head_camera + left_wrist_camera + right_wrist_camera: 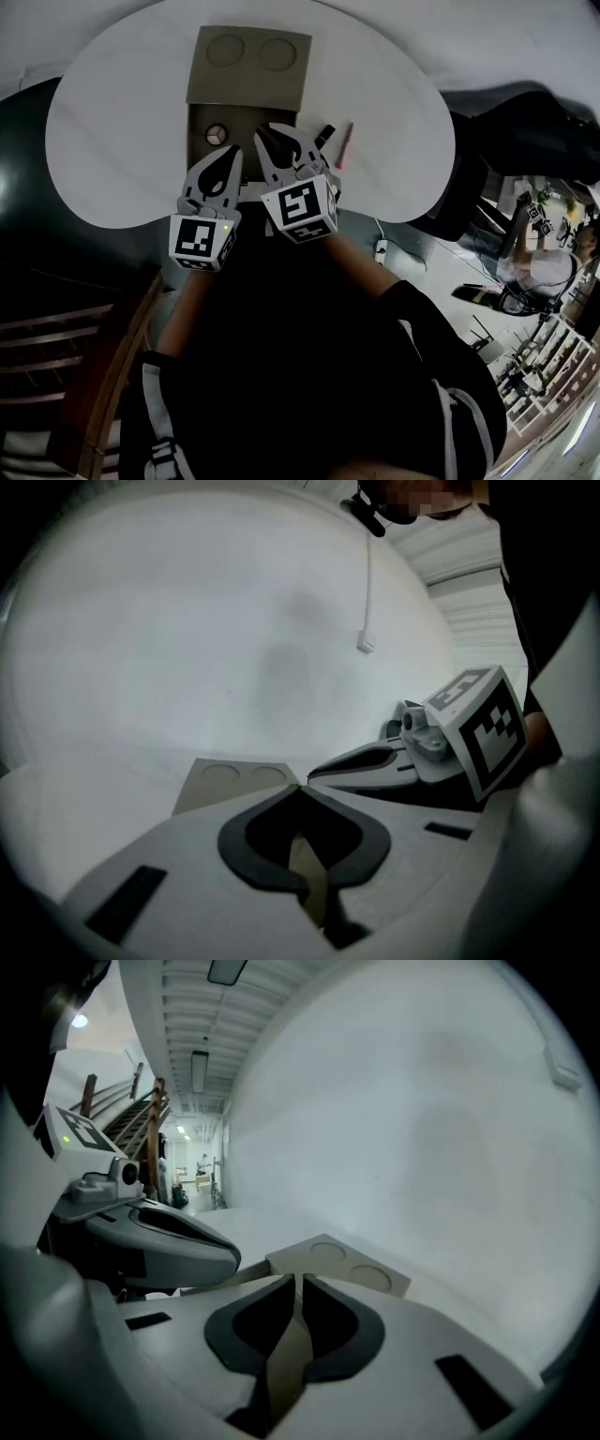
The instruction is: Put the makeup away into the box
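Observation:
An open cardboard box stands on the white table, its lid with two round marks folded back. A small round makeup item lies inside. On the table just right of the box lie a black makeup stick and a pink one. My left gripper hovers over the box's near edge, shut and empty, tips touching. Beside it my right gripper is also over the box, its tips nearly together with nothing between them. The lid shows beyond both jaws.
The table's rounded near edge runs just below the grippers. A white power strip lies on the dark floor to the right. A wooden stair rail stands at lower left, and a person sits among shelves at far right.

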